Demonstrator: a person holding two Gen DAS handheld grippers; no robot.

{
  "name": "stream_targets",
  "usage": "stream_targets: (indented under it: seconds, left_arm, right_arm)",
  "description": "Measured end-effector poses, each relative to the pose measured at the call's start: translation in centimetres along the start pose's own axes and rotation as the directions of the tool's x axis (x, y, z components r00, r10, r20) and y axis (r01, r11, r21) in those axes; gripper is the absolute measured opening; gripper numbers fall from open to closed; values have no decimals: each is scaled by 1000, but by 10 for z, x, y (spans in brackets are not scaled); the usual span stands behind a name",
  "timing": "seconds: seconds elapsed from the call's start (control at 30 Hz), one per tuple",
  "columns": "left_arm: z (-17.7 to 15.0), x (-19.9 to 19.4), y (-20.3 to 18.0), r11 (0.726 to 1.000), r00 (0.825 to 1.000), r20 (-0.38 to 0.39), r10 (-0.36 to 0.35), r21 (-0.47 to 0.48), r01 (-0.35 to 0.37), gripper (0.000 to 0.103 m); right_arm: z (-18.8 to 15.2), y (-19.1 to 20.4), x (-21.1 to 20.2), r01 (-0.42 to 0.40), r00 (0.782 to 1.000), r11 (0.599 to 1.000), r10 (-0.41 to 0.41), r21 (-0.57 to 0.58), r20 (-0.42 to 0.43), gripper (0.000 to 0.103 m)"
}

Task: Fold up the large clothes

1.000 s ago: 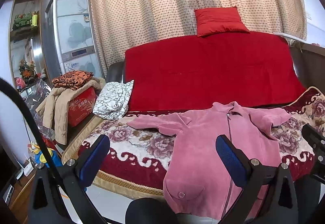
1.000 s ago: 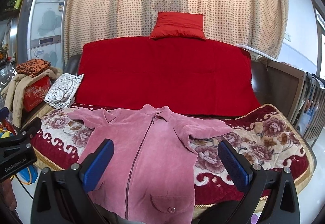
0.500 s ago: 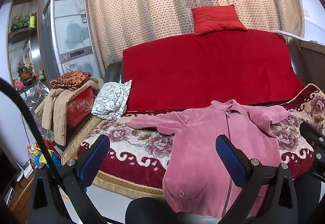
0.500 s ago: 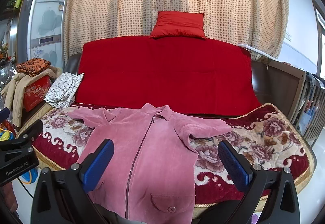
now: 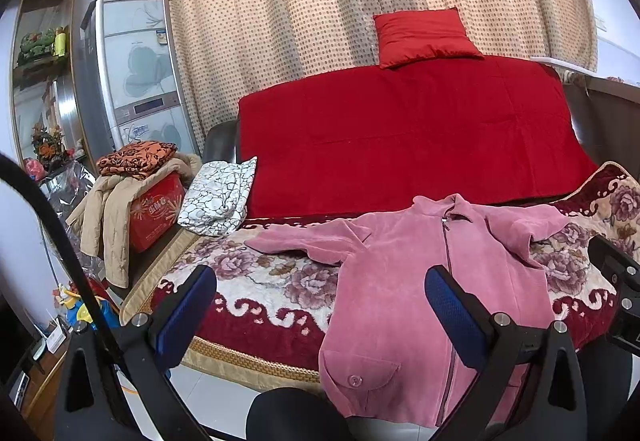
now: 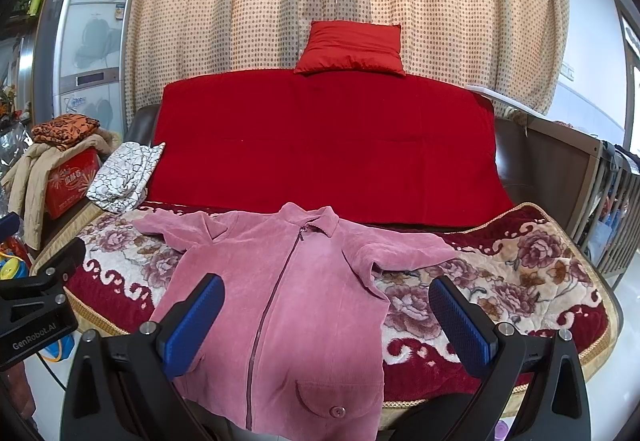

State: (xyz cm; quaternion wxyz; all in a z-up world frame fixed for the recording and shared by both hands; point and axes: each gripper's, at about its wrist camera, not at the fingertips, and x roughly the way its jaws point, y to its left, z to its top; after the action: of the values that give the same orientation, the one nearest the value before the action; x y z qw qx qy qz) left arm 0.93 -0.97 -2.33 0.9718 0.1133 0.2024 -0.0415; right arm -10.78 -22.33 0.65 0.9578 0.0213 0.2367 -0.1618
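closest to the cameras, both grippers hang in the air short of the sofa's front edge, touching nothing. the left gripper point(image 5: 320, 317) has its blue-padded fingers point(image 5: 186, 315) spread wide apart with nothing between them, and the right gripper point(image 6: 330, 321) shows the same: fingers point(image 6: 460, 325) well apart and empty. the left gripper's black body also shows at the left edge of the right wrist view.

just beyond them, the pink jacket point(image 6: 288, 305) lies face up on the flowered blanket point(image 6: 500, 281) that covers the sofa seat. its zip is closed and its collar points toward the backrest. the hem with a buttoned pocket hangs over the seat's front edge. both sleeves reach outward to the sides, each bent and rumpled.

behind the jacket, a red throw point(image 6: 328, 145) covers the backrest, and a red cushion point(image 6: 352, 49) sits on top of it. at the sofa's left end, a white patterned cloth point(image 5: 220, 197) leans by the armrest. beside it stands a red box point(image 5: 156, 209) draped with a beige coat point(image 5: 104, 217) and topped with an orange folded cloth point(image 5: 136, 157). farther back are a fridge point(image 5: 132, 77) and dotted curtains point(image 5: 360, 1).
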Motion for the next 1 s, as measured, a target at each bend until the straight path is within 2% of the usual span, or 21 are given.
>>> stream_targets:
  seconds: [1.0]
  left_arm:
    - [0, 11, -9, 1000, 1000, -14, -12, 27, 12, 103]
  right_arm:
    - [0, 0, 9, 9, 1000, 1000, -9, -10, -19, 103]
